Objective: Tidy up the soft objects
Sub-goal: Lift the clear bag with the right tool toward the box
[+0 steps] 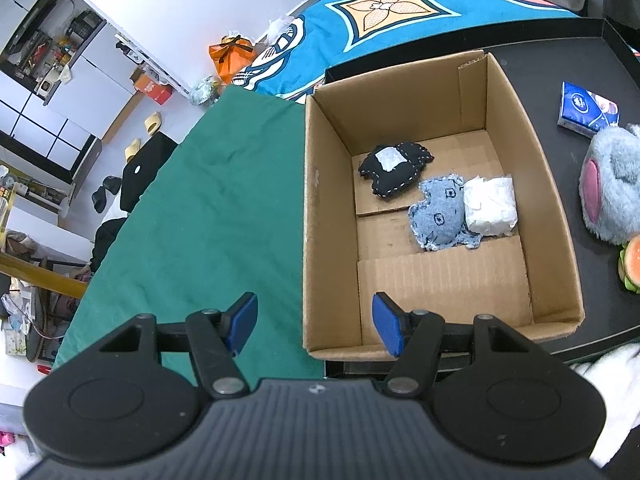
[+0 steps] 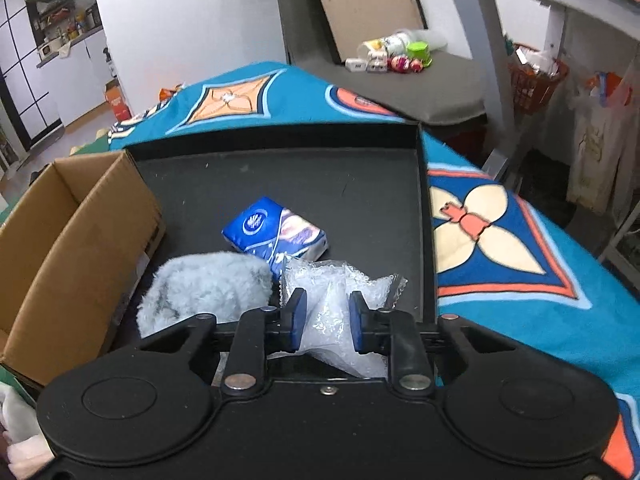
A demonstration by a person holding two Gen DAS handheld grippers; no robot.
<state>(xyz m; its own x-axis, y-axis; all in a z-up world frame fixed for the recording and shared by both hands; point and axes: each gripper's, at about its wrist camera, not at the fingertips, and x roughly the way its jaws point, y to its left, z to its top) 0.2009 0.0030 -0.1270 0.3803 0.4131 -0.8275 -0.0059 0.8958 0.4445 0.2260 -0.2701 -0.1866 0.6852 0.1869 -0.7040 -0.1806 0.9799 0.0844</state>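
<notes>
A cardboard box (image 1: 328, 216) holds a black stitched pouch (image 1: 394, 172), a light blue denim pouch (image 1: 438, 216) and a white wrapped bundle (image 1: 490, 206). My left gripper (image 1: 314, 326) is open and empty, above the box's near left corner. In the right wrist view my right gripper (image 2: 328, 320) is shut on a clear bubble-wrap bag (image 2: 340, 300) over the black tray (image 2: 280, 176). A grey plush toy (image 2: 204, 288) and a blue tissue pack (image 2: 276, 232) lie just ahead of it. The box (image 2: 72, 232) stands to the left.
A green cloth (image 1: 208, 208) covers the surface left of the box. The plush toy (image 1: 612, 184), the tissue pack (image 1: 588, 110) and a burger-shaped toy (image 1: 632, 264) lie on the tray right of the box. A teal patterned blanket (image 2: 520, 248) lies under and around the tray.
</notes>
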